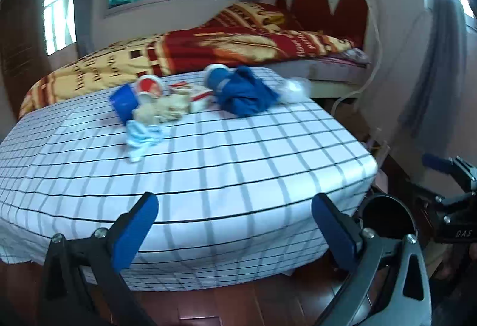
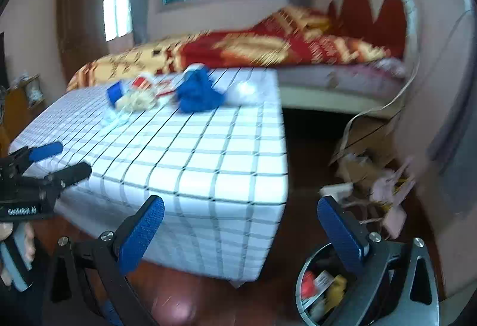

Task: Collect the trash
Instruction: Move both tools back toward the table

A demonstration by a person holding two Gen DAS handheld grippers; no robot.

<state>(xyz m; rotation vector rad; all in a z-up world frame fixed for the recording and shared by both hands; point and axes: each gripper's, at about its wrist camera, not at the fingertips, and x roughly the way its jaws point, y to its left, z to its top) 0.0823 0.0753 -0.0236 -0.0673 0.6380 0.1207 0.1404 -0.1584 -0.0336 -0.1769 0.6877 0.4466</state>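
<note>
Left wrist view: the left gripper has its two blue-padded fingers spread wide, nothing between them, held off the near edge of a table draped in a white cloth with dark grid lines. The trash lies clustered along the far edge of the table: a crumpled blue fabric bundle, a blue carton, a red-and-white paper cup, a wad of beige crumpled paper, a pale blue crumpled tissue and a white crumpled wad at the far right corner. A round black waste bin stands on the floor beside the near right corner.

Right wrist view: the right gripper is likewise spread, empty, off the near right corner of the table. The waste bin sits below it, holding red and yellow scraps. The left gripper appears at the left edge, a hand on its handle.
</note>
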